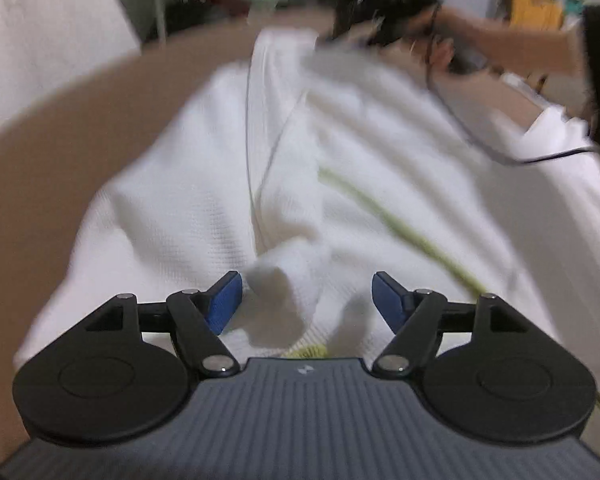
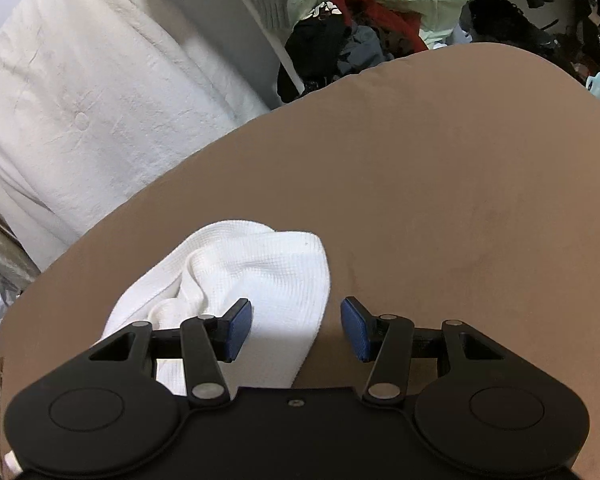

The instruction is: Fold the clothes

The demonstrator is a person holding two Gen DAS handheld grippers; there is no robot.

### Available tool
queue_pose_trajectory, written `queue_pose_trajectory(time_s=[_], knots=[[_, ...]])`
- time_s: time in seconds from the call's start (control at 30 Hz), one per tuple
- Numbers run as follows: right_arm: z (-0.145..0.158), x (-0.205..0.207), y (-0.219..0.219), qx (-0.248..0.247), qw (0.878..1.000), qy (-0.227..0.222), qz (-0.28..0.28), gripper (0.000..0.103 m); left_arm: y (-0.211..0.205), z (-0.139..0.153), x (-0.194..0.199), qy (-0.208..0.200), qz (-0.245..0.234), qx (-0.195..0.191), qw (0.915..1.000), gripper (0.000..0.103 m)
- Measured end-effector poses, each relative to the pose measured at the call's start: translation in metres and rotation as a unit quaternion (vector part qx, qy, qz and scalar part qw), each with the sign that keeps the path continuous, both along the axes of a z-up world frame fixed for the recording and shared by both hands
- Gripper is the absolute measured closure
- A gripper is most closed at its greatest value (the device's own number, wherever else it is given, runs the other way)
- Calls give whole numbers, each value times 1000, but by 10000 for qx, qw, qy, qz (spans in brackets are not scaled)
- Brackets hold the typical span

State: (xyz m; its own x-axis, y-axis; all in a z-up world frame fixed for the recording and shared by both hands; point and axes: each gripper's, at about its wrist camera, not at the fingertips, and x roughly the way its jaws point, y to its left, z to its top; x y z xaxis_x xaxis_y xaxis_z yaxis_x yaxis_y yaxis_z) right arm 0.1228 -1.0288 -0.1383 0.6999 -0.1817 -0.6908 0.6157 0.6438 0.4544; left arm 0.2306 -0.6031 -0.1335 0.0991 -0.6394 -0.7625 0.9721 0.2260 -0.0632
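White waffle-knit garment lies spread on the brown counter, long axis running away from the left hand-held gripper, a yellow-green stripe slanting across it. Left jaws stand apart, a raised fold poking up between the blue pads, not pinched. Right hand-held gripper also open, nothing clamped; a garment corner sits just ahead and left of centre, under its left pad. Judgement: left one is nearer the bulk, right nearer the corner; view blurred
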Motion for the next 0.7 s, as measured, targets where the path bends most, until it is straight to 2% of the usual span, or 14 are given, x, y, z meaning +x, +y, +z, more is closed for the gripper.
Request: queue_pose_trajectory(time_s=[0.03, 0.07, 0.1, 0.13, 0.17, 0.23, 0.27, 0.33, 0.43, 0.53, 0.6, 0.7], knots=[[-2, 2, 2, -25, 10000, -14, -40, 47, -5, -4, 1, -115, 203, 35, 9997, 73], [-4, 5, 4, -59, 9999, -27, -78, 47, -7, -3, 4, -235, 366, 48, 9990, 92], [-5, 8, 5, -119, 9999, -39, -111, 47, -9, 0, 9, -311, 529, 46, 9981, 93], [-5, 12, 8, -231, 9997, -14, -117, 58, -7, 6, 17, -311, 701, -4, 9971, 93], [-1, 19, 12, -471, 9988, 114, -24, 97, -6, 17, 26, -518, 893, -58, 9946, 93], [18, 30, 19, -1041, 9942, 198, 211, 97, -7, 42, 52, -1249, 1260, -153, 9840, 94], [30, 35, 22, -1371, 9900, 179, 297, 97, -7, 55, 72, -1454, 1471, -190, 9782, 94], [53, 44, 26, -1963, 9794, 160, 448, 97, -5, 74, 116, -1644, 1976, -243, 9661, 94], [71, 57, 19, -2344, 9700, 396, 511, 98, -6, 84, 171, -1813, 2528, -179, 9502, 93], [73, 67, 22, -2612, 9609, 649, 647, 99, -19, 72, 188, -2084, 2538, -7, 9445, 93], [70, 65, 23, -2664, 9605, 586, 545, 99, -26, 65, 192, -2314, 2533, -14, 9393, 93], [66, 58, 22, -2633, 9637, 371, 253, 99, -35, 50, 204, -2010, 2741, 7, 9404, 92]])
